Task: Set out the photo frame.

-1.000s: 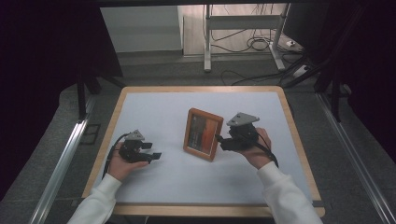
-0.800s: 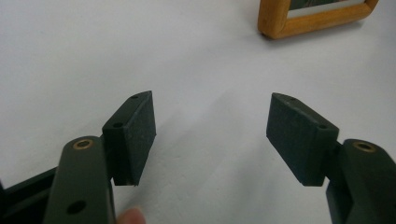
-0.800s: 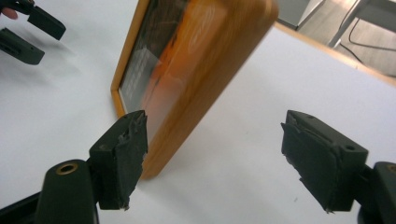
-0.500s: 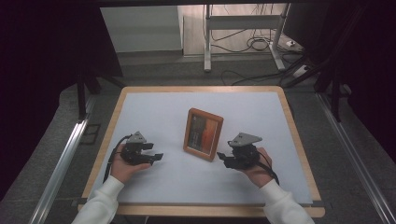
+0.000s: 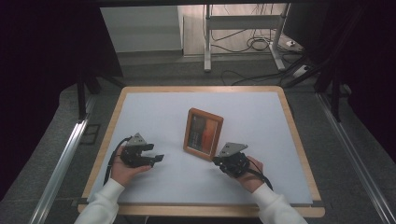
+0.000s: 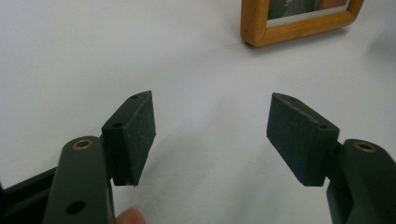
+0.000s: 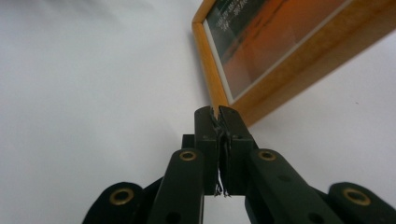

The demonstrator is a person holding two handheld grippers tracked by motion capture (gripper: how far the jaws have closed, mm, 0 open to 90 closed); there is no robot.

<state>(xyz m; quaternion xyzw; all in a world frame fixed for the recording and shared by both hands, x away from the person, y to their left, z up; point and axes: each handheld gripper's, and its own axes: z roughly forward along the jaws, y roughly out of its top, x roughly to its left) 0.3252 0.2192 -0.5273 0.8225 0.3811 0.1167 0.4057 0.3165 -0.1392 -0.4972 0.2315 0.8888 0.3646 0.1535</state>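
We see right gripper (image 7: pixel 215 112) jaws just closed empty, left gripper (image 6: pixel 210 123) wide; nudging photo frame (image 5: pixel 203 133), seemingly upright, may topple it.

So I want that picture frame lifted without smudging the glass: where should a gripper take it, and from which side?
Take the wooden picture frame by its border at one long side edge, jaws spanning front to back, coming in from the side. It seems to stand tilted back on the white table, so both side edges are free and the glass stays untouched.
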